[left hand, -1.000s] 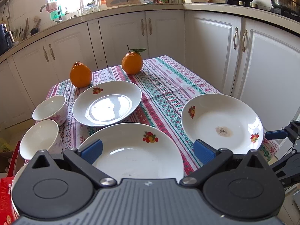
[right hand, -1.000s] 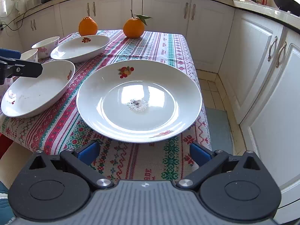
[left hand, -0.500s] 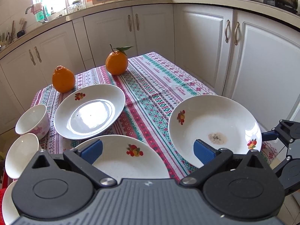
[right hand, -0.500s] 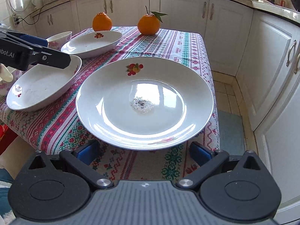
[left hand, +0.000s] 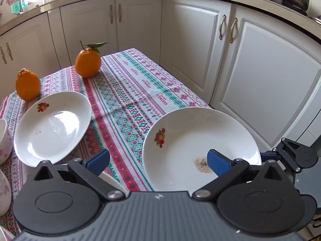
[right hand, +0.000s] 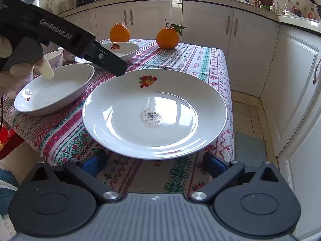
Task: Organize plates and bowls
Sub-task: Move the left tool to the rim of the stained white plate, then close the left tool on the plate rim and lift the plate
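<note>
A white plate with a fruit decal and a grey stain (right hand: 120, 120) sits at the table's near right corner. My right gripper (right hand: 154, 162) is open at its near rim, one finger at each side and neither touching. My left gripper (left hand: 158, 161) is open too, and its right finger hangs over the stained plate (left hand: 200, 140). In the right wrist view the left gripper (right hand: 117, 69) reaches in from the left, above that plate's far left rim. A second plate (right hand: 54, 90) lies left of it, and a third (left hand: 52, 126) lies farther back.
Two oranges (left hand: 27, 84) (left hand: 87, 62) stand at the back of the patterned tablecloth (left hand: 130, 100). Flowered bowls (right hand: 54, 57) sit at the table's left edge. White cabinets (left hand: 270, 80) run close along the right. A gloved hand (right hand: 30, 70) holds the left gripper.
My left gripper has swung right, from over the near left plate to over the stained plate. My right gripper has closed in on that plate's near rim.
</note>
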A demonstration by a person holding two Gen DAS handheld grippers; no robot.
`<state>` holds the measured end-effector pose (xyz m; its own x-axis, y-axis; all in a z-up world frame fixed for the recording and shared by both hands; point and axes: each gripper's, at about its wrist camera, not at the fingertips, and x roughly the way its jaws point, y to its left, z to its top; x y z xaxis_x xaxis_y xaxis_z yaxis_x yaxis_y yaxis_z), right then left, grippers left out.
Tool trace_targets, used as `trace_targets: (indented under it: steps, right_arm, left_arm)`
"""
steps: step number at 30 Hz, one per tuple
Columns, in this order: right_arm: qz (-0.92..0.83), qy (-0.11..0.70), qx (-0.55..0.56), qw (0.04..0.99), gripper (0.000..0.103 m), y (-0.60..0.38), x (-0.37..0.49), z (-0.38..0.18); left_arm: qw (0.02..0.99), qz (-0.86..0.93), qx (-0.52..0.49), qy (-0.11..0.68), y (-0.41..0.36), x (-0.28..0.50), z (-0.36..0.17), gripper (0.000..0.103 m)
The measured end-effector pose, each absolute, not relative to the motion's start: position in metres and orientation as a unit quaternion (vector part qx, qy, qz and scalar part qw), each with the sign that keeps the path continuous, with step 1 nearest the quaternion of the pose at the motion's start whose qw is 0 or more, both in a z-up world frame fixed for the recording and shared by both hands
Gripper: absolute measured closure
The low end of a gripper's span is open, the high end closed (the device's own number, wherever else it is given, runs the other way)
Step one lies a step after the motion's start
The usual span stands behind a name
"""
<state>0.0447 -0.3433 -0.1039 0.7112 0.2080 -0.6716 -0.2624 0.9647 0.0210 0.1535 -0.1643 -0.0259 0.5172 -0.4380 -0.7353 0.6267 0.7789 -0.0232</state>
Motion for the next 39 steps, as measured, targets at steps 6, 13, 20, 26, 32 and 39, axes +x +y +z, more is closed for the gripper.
trace_targets:
  steps: [6, 13, 20, 26, 32, 39]
  right_arm:
    - [0.144, 0.352, -0.045, 0.924, 0.000, -0.355, 0.047, -0.104]
    - [0.172, 0.333, -0.053, 0.926, 0.000, -0.361, 0.050, -0.107]
    - [0.191, 0.321, -0.060, 0.926, 0.000, -0.365, 0.053, -0.109]
    - [0.199, 0.317, -0.062, 0.925, 0.000, -0.365, 0.057, -0.110]
    - [0.205, 0.323, -0.068, 0.921, 0.000, -0.365, 0.062, -0.110]
    - [0.202, 0.333, -0.072, 0.918, 0.000, -0.361, 0.066, -0.108]
  left_arm:
    - [0.836, -0.328, 0.147, 0.413, -0.188, 0.174, -0.036, 0.001]
    - [0.810, -0.343, 0.159, 0.448, -0.203, 0.199, -0.049, 0.003]
    - [0.779, -0.356, 0.142, 0.497, -0.207, 0.228, -0.061, 0.018]
    - [0.760, -0.370, 0.158, 0.511, -0.214, 0.234, -0.064, 0.042]
    - [0.741, -0.384, 0.177, 0.522, -0.220, 0.240, -0.063, 0.043]
    - [0.729, -0.394, 0.188, 0.528, -0.223, 0.243, -0.064, 0.043]
